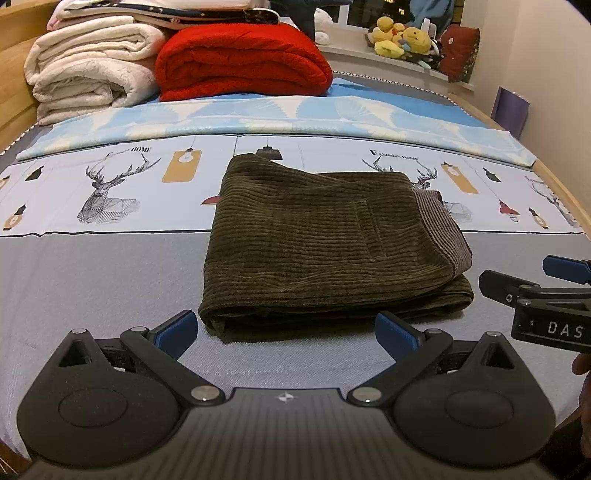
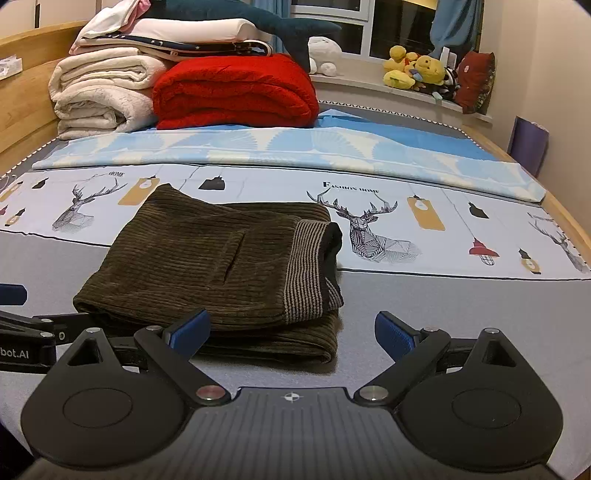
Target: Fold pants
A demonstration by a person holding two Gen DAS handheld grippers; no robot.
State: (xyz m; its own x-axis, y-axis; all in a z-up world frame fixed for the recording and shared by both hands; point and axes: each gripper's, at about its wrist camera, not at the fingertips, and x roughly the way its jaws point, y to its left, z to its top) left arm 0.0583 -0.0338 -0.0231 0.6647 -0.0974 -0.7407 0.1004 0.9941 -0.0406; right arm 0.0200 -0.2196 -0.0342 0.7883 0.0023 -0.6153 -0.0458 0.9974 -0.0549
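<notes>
ribbed olive corduroy pants [image 1: 325,243] lie on a smooth printed cotton sheet [image 1: 110,266].

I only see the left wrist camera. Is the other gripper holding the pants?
Observer: No. The right wrist view shows the right gripper open, its fingers holding nothing, and the pants lying folded on the bed.
Operator: What's the stripy bit on the pants?
Observer: That's the striped waistband. From that side a black lining shows inside it.
Operator: And the dark thing up top by the blankets?
Observer: A plush shark, lying on the folded pile.
</notes>
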